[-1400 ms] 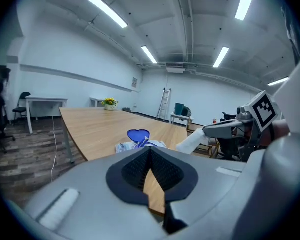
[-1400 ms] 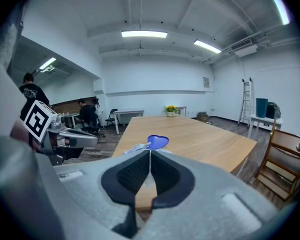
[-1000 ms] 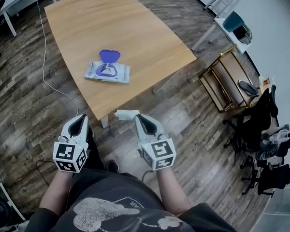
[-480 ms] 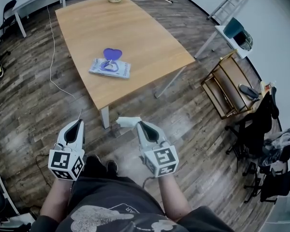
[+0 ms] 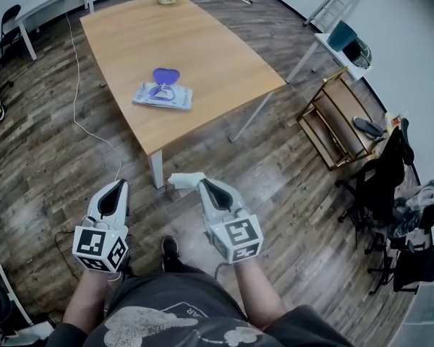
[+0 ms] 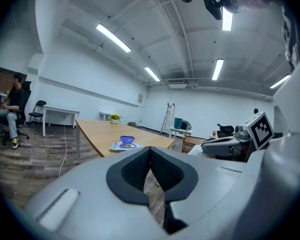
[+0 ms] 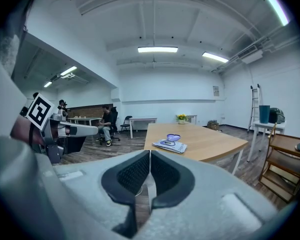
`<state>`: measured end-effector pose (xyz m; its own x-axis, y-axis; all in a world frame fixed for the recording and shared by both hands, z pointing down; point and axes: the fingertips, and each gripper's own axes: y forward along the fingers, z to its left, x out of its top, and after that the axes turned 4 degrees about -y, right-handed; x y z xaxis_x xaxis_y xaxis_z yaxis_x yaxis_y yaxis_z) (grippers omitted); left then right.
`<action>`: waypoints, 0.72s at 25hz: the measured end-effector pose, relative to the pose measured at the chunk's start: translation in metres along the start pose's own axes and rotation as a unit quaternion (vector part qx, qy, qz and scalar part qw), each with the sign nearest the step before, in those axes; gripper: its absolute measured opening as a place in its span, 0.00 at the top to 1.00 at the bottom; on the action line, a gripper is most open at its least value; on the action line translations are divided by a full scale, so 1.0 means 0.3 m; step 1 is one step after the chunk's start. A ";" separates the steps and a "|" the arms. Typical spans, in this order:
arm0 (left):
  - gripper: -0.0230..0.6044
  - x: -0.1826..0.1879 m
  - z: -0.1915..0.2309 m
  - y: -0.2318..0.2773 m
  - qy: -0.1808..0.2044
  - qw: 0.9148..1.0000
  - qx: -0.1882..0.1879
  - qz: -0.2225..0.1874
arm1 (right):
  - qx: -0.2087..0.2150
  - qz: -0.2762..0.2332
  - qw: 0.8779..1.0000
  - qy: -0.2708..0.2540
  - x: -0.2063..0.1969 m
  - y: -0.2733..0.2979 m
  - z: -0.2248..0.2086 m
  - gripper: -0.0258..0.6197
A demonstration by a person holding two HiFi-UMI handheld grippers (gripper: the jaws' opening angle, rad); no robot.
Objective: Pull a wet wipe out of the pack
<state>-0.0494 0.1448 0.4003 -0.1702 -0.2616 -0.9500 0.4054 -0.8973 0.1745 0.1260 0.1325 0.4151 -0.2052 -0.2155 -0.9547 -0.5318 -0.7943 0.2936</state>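
Off the near edge of the wooden table [image 5: 224, 56], over the plank floor, the left gripper [image 5: 118, 186] has its jaws pressed together on nothing. On the table, towards that near edge, lies the wet wipe pack [image 5: 163, 97], its purple lid [image 5: 166, 74] flipped open. Also short of the table, the wet wipe [image 5: 186, 181] is a crumpled white sheet, with the right gripper [image 5: 202, 184] clamped on one end. It is probably light, limp, damp and easily torn, so an edge pinch suits it.
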 end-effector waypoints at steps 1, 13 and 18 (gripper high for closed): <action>0.93 -0.003 -0.008 -0.017 0.000 1.000 -0.004 -0.001 | -0.003 0.000 1.000 -0.001 -0.001 -0.016 0.013 0.96; 0.93 -0.043 -0.053 -0.341 -0.009 0.999 -0.030 -0.009 | -0.011 0.020 1.000 -0.013 -0.075 -0.239 0.343 0.96; 0.93 -0.079 -0.070 -0.460 -0.016 0.999 -0.034 -0.004 | -0.015 0.026 0.999 -0.016 -0.092 -0.327 0.429 0.96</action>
<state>-0.0825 0.2824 0.3934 -0.2026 -0.2662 -0.9424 0.4638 -0.8736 0.1471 0.0782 0.2894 0.4187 -0.2596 -0.2390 -0.9357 -0.4951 -0.7989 0.3414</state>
